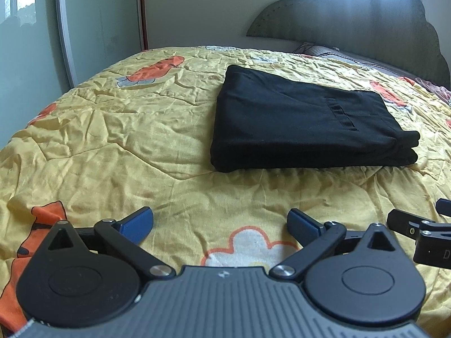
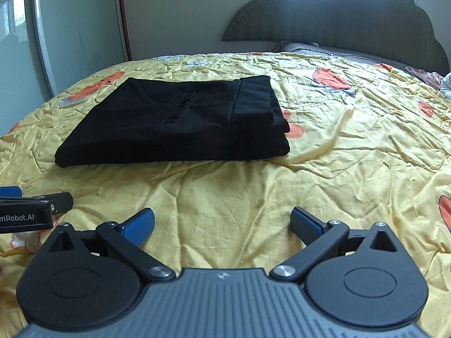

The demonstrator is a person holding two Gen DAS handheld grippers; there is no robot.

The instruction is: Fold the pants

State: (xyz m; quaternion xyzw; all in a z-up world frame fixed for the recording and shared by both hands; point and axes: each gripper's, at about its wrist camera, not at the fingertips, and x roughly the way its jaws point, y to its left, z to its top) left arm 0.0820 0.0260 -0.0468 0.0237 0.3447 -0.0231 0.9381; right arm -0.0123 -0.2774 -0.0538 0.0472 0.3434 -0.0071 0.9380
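Blue-padded fingers on my left tool and right tool gape wide, gripping nothing, above crinkled yellow quilt. Beyond them I see the black pants, a thick folded rectangle, lying mid-bed toward the scalloped headboard.

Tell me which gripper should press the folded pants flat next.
Either, marginally the left gripper: the pants lie just right of its axis. The right gripper sees them further off left. Both are open and apart from them.
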